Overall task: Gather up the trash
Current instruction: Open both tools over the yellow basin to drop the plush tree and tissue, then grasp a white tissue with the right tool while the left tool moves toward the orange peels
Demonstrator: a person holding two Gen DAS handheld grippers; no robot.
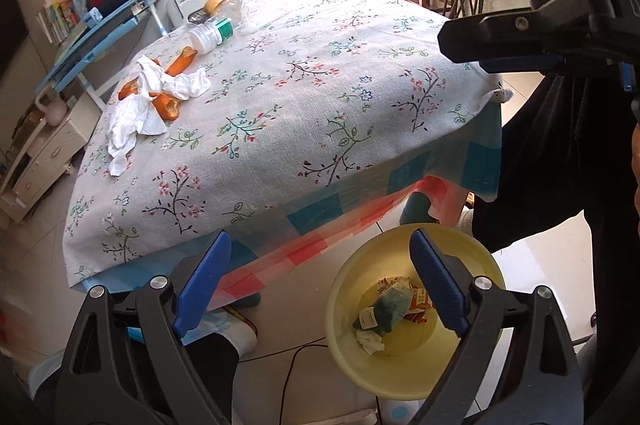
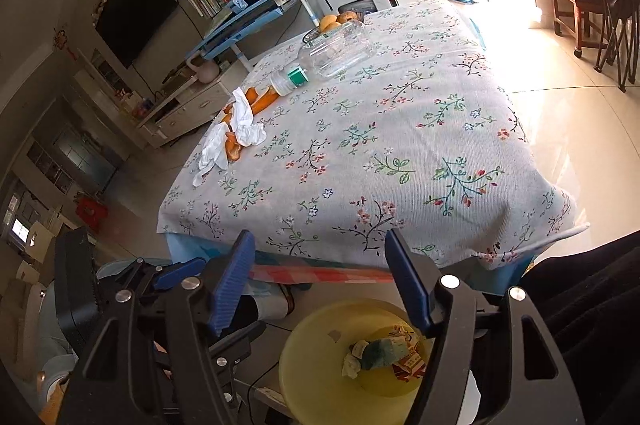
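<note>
With the floral-clothed table [image 1: 304,113] as landmark: on its far left part lie crumpled white tissues [image 1: 136,121] and orange peels [image 1: 168,107], touching; just beyond them lies a clear plastic bottle [image 2: 336,53]. Below its near edge the yellow bin [image 1: 400,365] holds wrappers. The left gripper [image 1: 320,285] and right gripper [image 2: 320,285] hang above the bin, fingers wide and empty.

Crumpled white tissues [image 1: 160,97] and orange peels [image 1: 168,107] lie heaped at the counter's far left edge, beside a toppled clear plastic bottle [image 2: 332,55]. A yellow bin [image 1: 400,365] on the floor holds wrappers.
</note>
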